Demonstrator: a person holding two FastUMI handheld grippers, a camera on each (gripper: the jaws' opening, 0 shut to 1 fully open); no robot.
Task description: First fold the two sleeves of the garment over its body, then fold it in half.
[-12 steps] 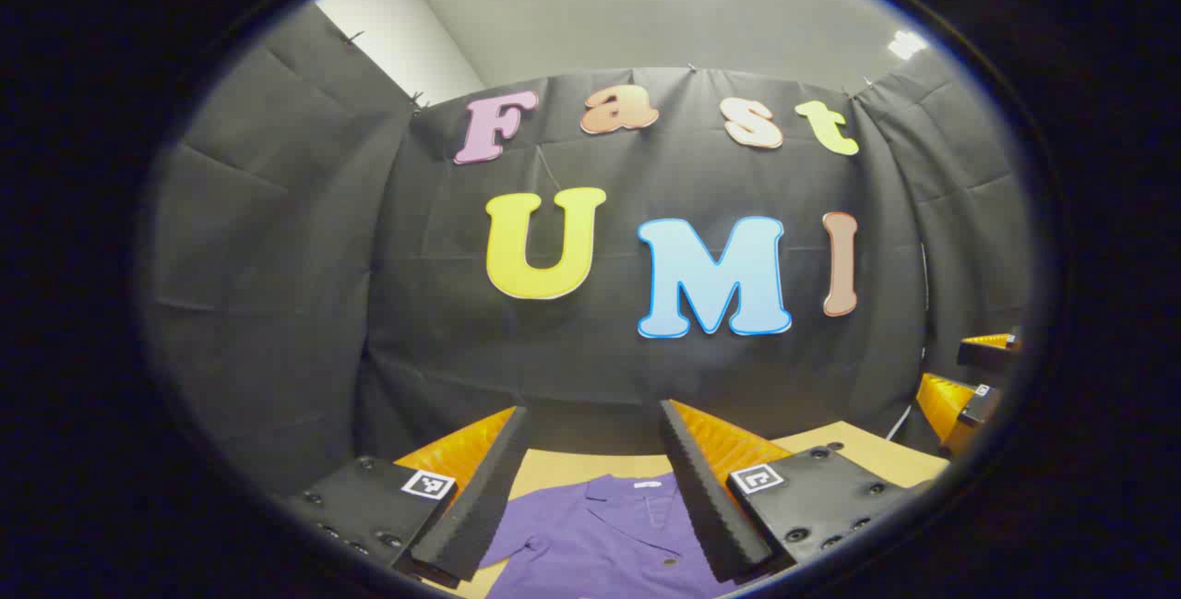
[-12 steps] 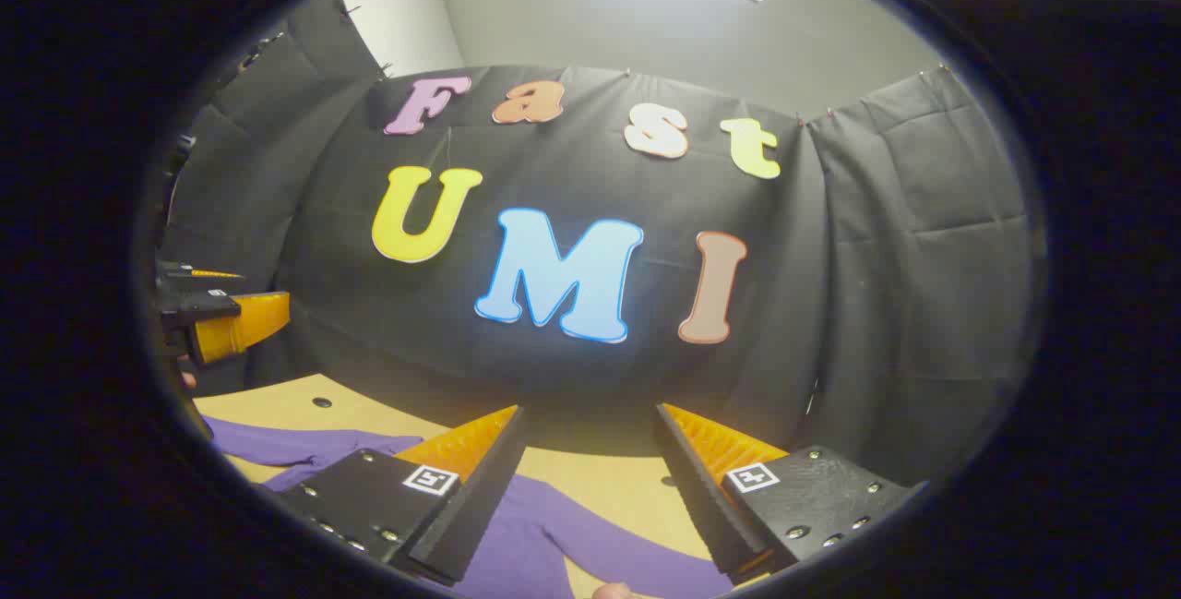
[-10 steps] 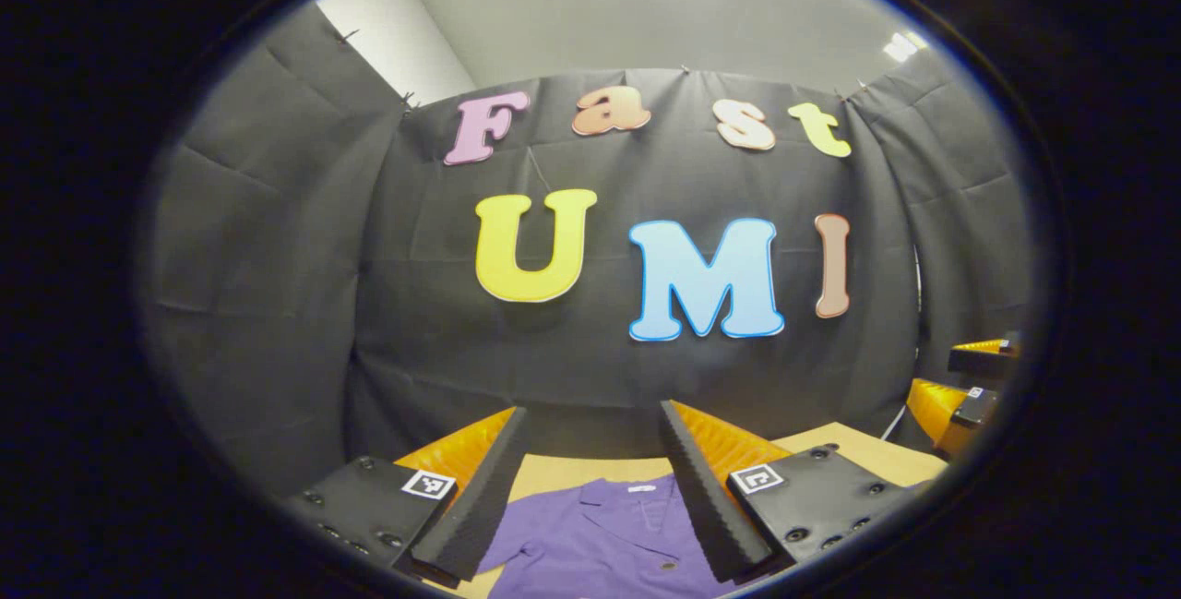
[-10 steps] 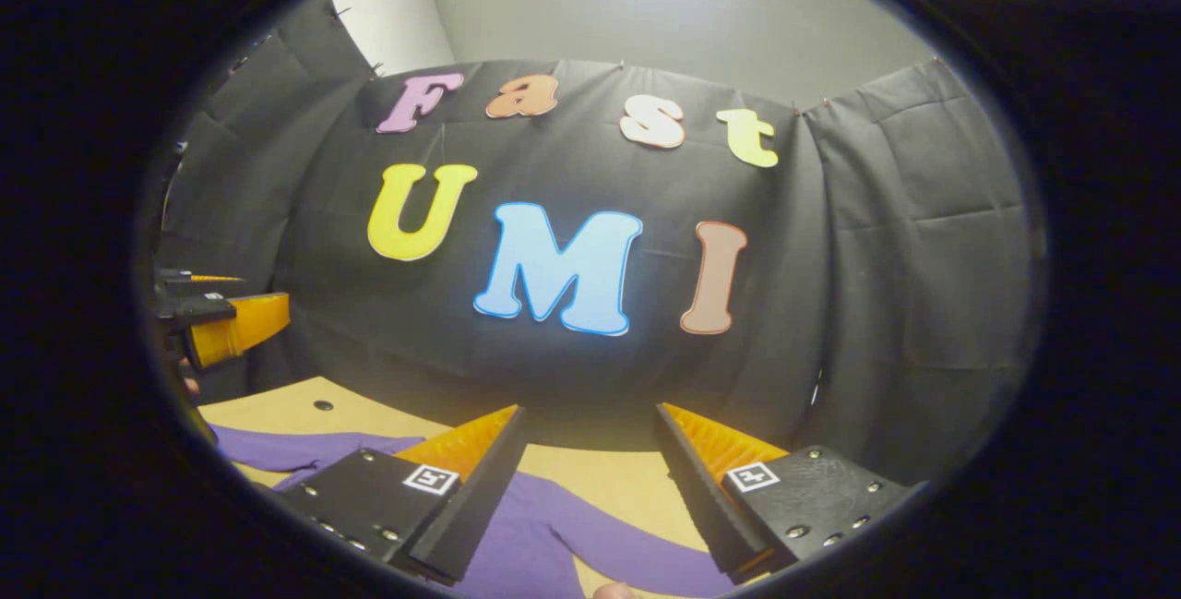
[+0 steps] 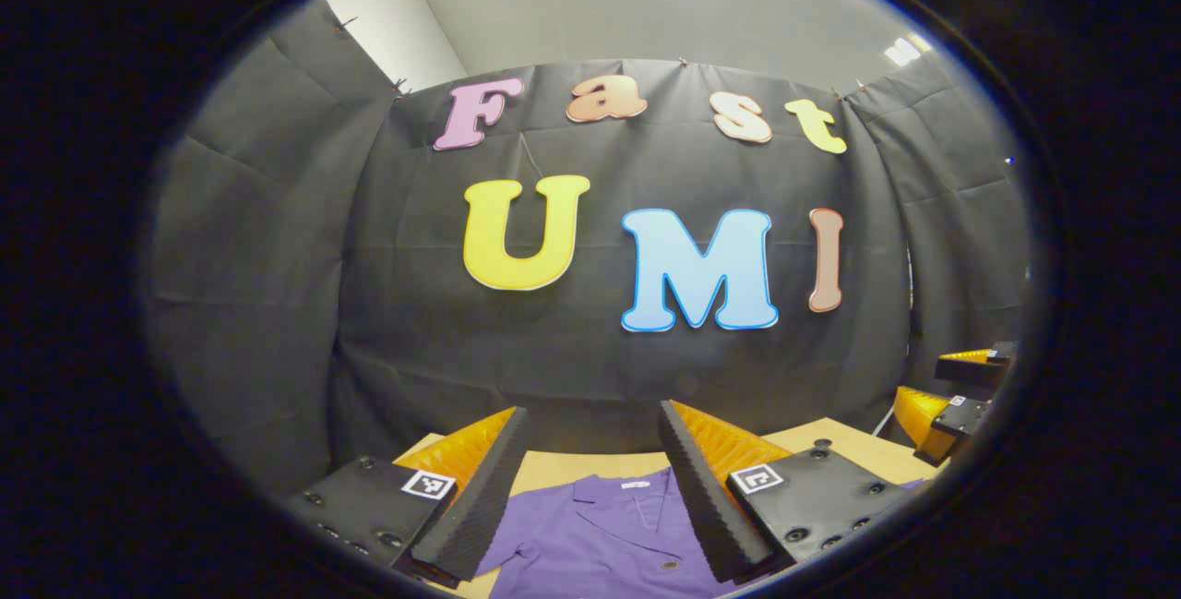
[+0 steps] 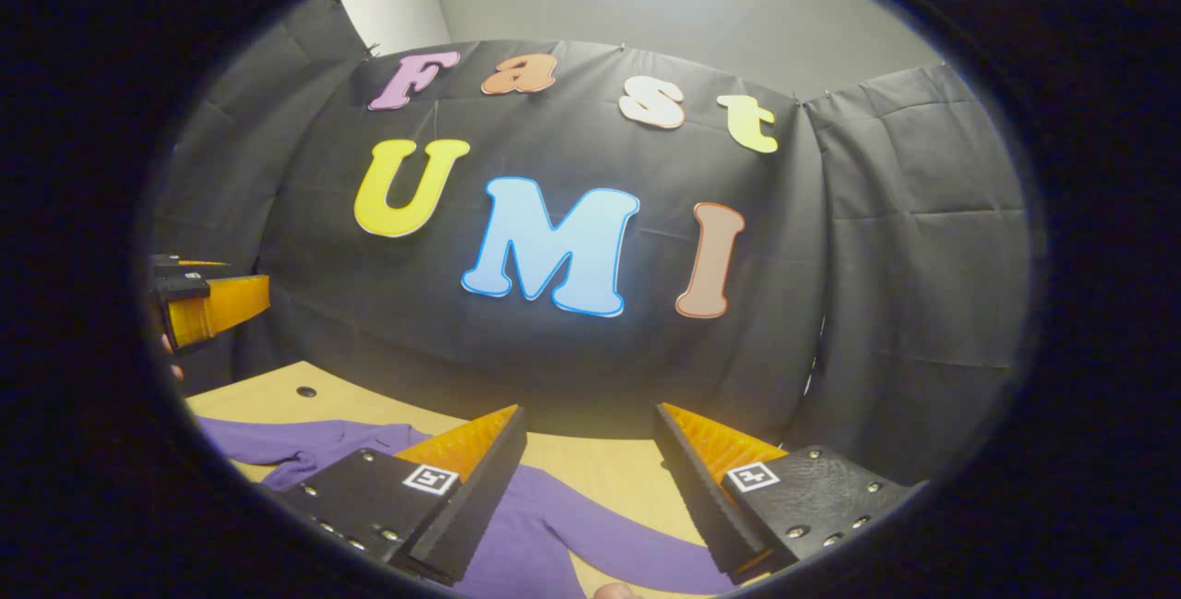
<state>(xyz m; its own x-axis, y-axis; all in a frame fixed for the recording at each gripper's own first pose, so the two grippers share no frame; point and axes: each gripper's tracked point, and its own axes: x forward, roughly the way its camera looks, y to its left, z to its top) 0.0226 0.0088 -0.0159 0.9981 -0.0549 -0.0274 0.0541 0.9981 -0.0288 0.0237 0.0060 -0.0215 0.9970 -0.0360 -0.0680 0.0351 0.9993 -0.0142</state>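
garment (image 5: pixel 600 539) flat on table (image 6: pixel 277 396) | both tongs spread, above it

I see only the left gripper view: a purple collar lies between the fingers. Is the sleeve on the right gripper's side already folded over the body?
Observer: No. In the right gripper view the long purple sleeve lies stretched out on the table.
Operator: Does the right gripper hold it?
Observer: No. The right gripper is open, and the sleeve runs below the gap between its fingers, ungripped.
Operator: How does my gripper look from there?
Observer: The left gripper shows at the left edge, raised above the table, with no cloth in it.
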